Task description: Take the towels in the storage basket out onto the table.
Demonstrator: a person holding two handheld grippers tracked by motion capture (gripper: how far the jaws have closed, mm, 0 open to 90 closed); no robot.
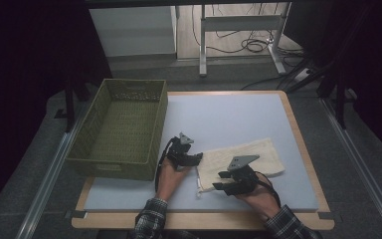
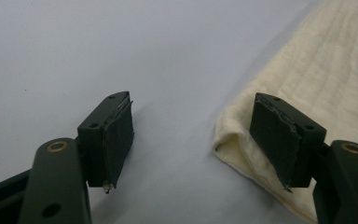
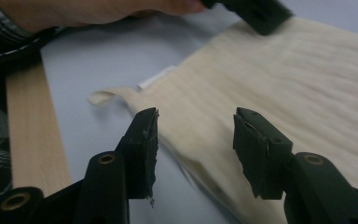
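Observation:
A cream quilted cloth (image 1: 258,152) lies flat on the blue-grey mat (image 1: 229,114), right of centre. My left gripper (image 1: 198,157) is at the cloth's near-left corner. In the left gripper view it (image 2: 192,112) stands open, with one jaw over the folded cloth edge (image 2: 307,79) and the other over bare mat. My right gripper (image 1: 221,180) sits at the cloth's near edge, pointing left. In its own view it (image 3: 196,116) is open and straddles the cloth's border (image 3: 284,79). A white label (image 3: 156,77) and a small loop (image 3: 100,96) stick out from that corner.
A green woven basket (image 1: 114,167) stands at the mat's left side, close to the left hand. The mat rests on a wooden board (image 1: 298,134) whose edge (image 3: 35,135) runs near the right gripper. Table legs and cables (image 1: 251,45) lie beyond the far edge.

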